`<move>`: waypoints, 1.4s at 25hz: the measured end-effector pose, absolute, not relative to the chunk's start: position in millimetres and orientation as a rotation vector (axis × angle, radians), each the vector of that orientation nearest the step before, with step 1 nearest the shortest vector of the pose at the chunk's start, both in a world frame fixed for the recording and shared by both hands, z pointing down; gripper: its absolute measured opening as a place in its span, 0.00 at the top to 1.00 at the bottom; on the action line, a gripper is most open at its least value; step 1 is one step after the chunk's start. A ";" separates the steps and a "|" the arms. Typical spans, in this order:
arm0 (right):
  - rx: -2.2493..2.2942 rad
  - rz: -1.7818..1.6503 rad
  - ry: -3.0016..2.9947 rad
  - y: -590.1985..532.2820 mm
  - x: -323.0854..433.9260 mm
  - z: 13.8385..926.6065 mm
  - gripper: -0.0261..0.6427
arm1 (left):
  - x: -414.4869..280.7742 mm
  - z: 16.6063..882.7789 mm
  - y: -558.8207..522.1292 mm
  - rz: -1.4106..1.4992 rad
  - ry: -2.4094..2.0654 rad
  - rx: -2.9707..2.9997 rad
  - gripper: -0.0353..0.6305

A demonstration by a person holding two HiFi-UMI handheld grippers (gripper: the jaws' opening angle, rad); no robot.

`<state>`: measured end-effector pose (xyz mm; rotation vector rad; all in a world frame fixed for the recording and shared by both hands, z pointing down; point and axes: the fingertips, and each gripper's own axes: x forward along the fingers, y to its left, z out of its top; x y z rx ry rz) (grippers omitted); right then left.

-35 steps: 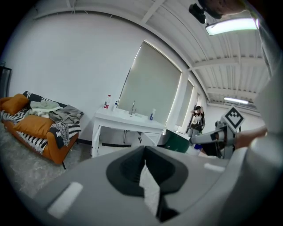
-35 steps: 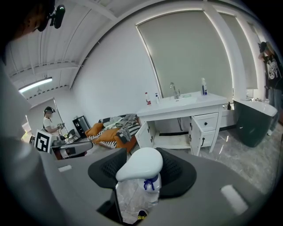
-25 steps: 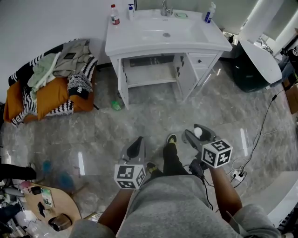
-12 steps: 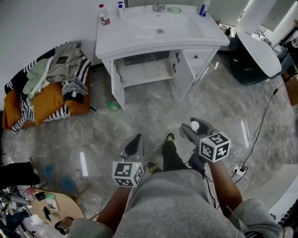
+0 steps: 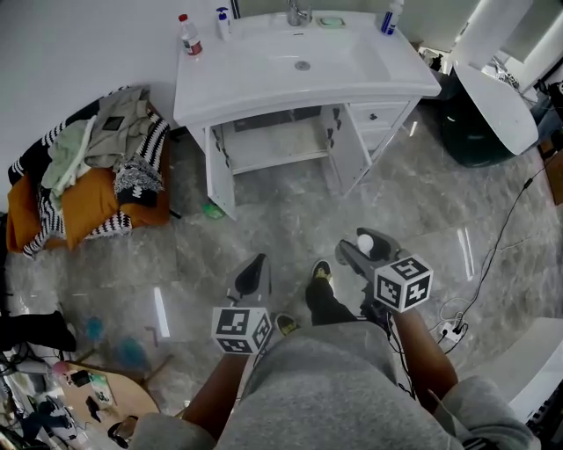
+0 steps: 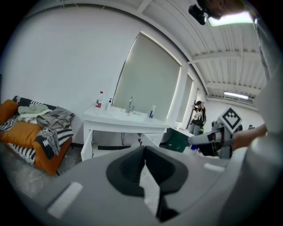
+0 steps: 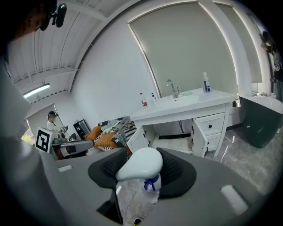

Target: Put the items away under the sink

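The right tool (image 5: 361, 250) (image 7: 140, 173) was clamped on a white spray bottle (image 5: 364, 242) (image 7: 138, 163), its pads pressed against either side of the rounded trigger head, with a blue nozzle showing just beneath. The left tool (image 5: 256, 263) (image 6: 143, 152) was clenched, its dark pads meeting at the tips. A pale wedge showed behind them, probably the floor (image 5: 290, 228) seen through the gap, though that was hard to make out. Both tools were held low in front of the person, above the grey marbled floor and well apart from the white sink (image 5: 352, 66) (image 6: 116, 117) (image 7: 190, 103) ahead. The cabinet (image 5: 277, 145) under the sink stood with both doors swung open, the left door (image 5: 218, 171) and the right door (image 5: 349, 158) angled outward, and a pale inner shelf showed between them. Beside it on the right was a drawer (image 5: 380, 114), pushed in. Around the basin on the sink top stood a red-capped bottle (image 5: 186, 35), a small pump bottle (image 5: 222, 21), a tap (image 5: 297, 12), a green dish (image 5: 332, 21) and a blue-and-white bottle (image 5: 387, 18). A small green thing (image 5: 211, 211) lay on the floor just beside the left door. To the left of the sink, an orange couch (image 5: 88, 198) carried a heap of striped and grey clothes (image 5: 106, 132). To the right was a dark container (image 5: 471, 141) under a white panel, its contents hidden. A cluttered table (image 5: 106, 400) showed at the lower left.
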<state>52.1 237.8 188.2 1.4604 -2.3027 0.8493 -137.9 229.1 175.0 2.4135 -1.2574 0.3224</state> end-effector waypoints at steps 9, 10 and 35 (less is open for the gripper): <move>1.408 0.883 -2.314 198.7 75.9 197.9 0.64 | -104.0 178.9 191.7 0.352 -1.269 2.396 0.93; 1.405 0.883 -2.317 195.1 79.0 197.9 0.64 | -100.7 178.9 188.9 0.351 -1.272 2.392 0.93; 1.293 0.877 -2.408 130.0 119.2 197.6 0.64 | -51.0 167.9 130.7 0.365 -1.369 2.367 0.93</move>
